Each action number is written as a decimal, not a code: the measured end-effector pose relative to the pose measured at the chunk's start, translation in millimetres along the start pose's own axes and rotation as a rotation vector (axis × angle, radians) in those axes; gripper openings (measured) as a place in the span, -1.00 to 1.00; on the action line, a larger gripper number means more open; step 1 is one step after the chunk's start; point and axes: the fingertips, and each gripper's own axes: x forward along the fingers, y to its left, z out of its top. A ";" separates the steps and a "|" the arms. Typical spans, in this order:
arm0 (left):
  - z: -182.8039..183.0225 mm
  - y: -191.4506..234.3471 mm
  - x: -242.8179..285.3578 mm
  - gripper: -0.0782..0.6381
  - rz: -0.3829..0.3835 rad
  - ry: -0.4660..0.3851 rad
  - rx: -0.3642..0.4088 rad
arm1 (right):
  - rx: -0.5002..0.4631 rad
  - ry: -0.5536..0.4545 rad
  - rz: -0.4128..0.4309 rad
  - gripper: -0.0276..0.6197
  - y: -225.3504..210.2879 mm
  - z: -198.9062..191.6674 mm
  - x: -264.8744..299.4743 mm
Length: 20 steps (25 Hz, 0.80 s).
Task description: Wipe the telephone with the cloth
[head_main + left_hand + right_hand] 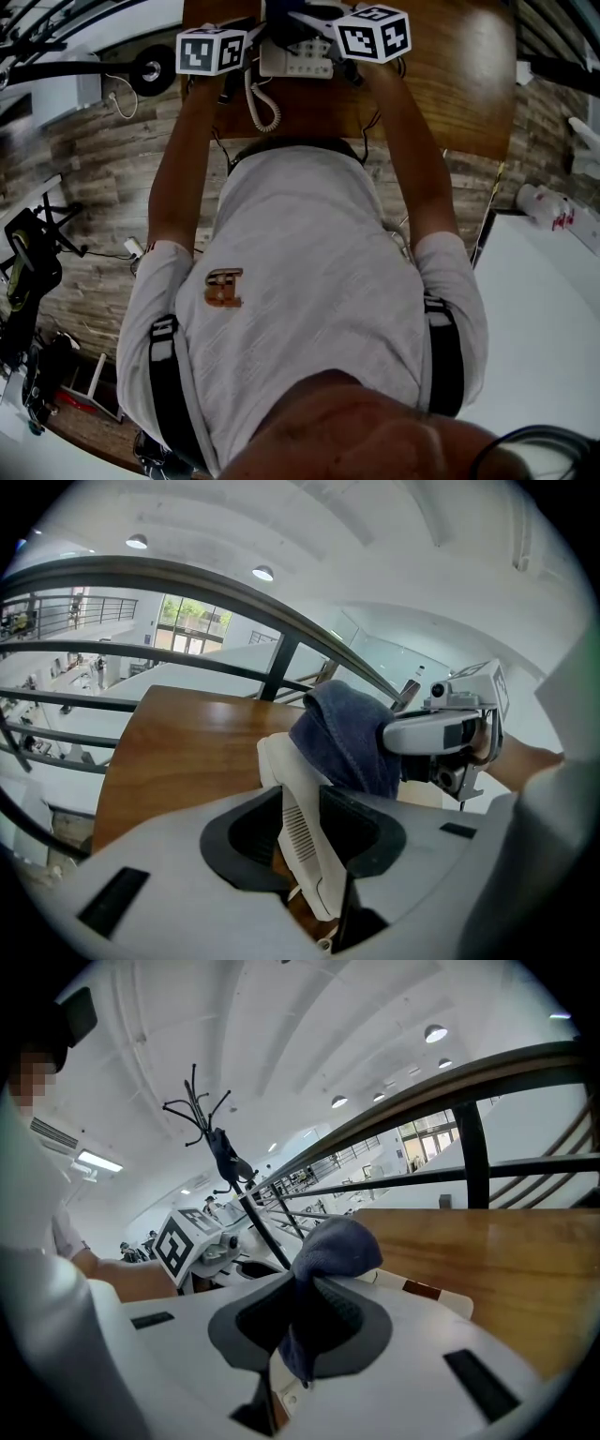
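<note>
The white telephone base (295, 61) sits on a brown wooden table (450, 75), and its coiled cord (262, 105) hangs over the near edge. My left gripper (305, 841) is shut on the white handset (298, 832), which sticks out past the jaws above the tabletop. My right gripper (305, 1321) is shut on a dark blue cloth (333, 1246). In the left gripper view the cloth (352, 738) lies bunched over the far end of the handset, with the right gripper (441, 735) just behind it. Both marker cubes (211, 49) show side by side over the phone.
A dark metal railing (187, 578) runs behind the table. A black coat stand (211, 1138) rises at the far side. Wood-plank floor (84, 178) lies to my left with black gear (28, 253) on it. A white surface (544, 309) is on my right.
</note>
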 end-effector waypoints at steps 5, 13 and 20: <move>-1.5 4.2 4.6 -0.42 -0.007 0.010 0.001 | 0.026 0.043 -0.037 -0.73 -14.8 -9.1 13.5; -3.9 4.2 5.7 -0.42 -0.038 -0.005 -0.021 | 0.057 0.090 -0.193 -0.73 -42.3 -22.3 24.8; -1.4 3.4 6.9 -0.40 -0.031 -0.009 -0.027 | 0.089 0.102 -0.353 -0.73 -74.5 -32.5 3.0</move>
